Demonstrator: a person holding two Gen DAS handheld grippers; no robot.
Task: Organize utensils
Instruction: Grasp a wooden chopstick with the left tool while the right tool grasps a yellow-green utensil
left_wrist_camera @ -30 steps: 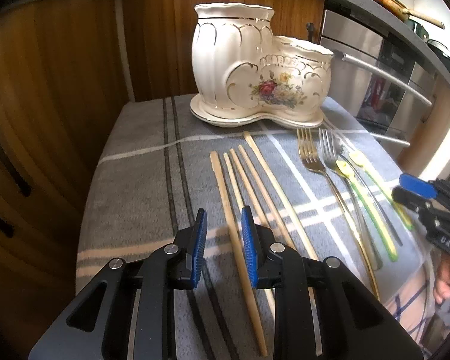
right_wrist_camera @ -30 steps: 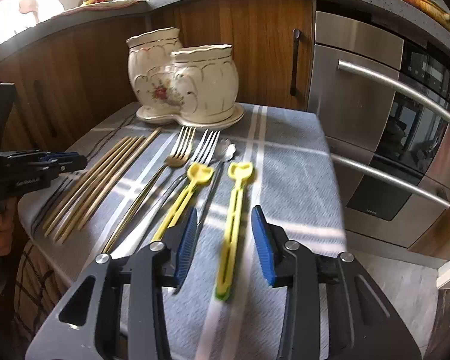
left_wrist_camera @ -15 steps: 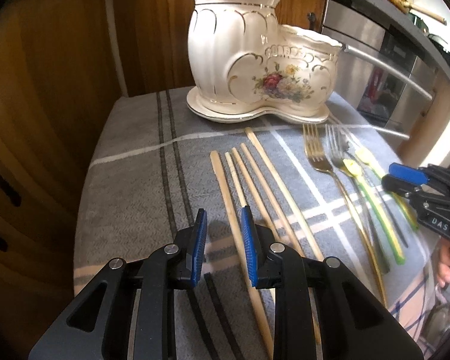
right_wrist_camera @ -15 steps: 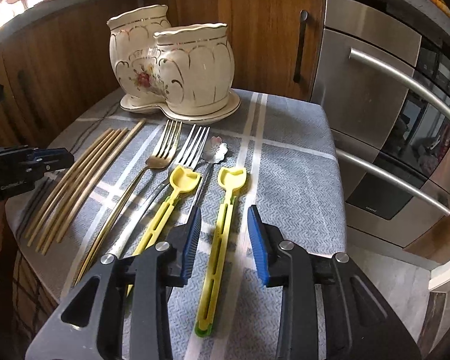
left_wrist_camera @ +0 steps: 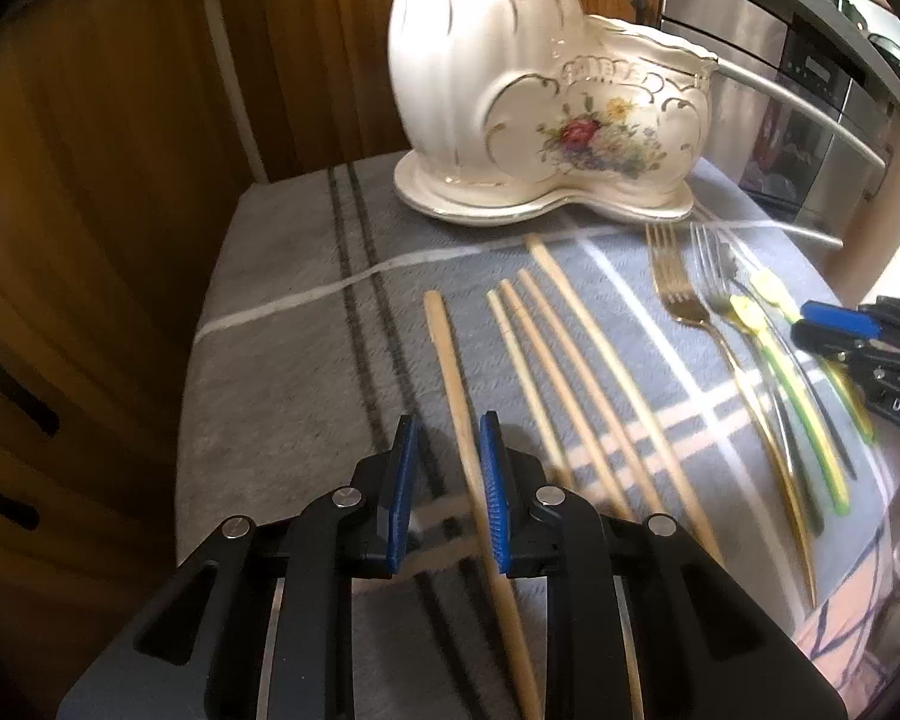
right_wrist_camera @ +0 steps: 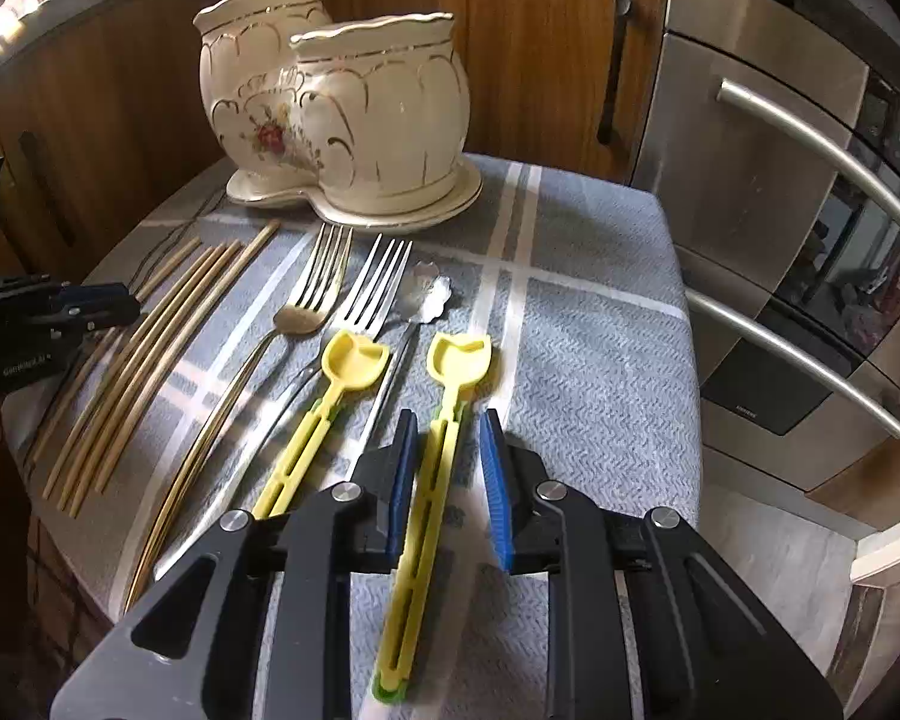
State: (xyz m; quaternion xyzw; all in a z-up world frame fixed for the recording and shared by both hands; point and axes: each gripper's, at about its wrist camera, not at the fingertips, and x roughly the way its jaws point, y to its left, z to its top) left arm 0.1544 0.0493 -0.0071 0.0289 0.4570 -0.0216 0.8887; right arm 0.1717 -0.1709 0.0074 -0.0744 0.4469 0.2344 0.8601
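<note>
Several wooden chopsticks lie side by side on a grey striped cloth. My left gripper straddles the leftmost chopstick, which runs along the right pad with a gap on its left; the jaws are closing. In the right wrist view my right gripper straddles the handle of the right yellow spoon, close to the left pad, and its jaws are closing too. A second yellow spoon, a gold fork, a silver fork and a small metal spoon lie to its left.
A cream two-pot ceramic holder with a flower print stands at the back of the cloth. Wooden cabinet doors rise behind and to the left. A steel oven with bar handles is to the right, past the cloth's edge.
Both grippers have moved forward and lower over the cloth. The left one now has the leftmost chopstick between its jaws. The right one's jaws have narrowed around the yellow spoon's handle.
</note>
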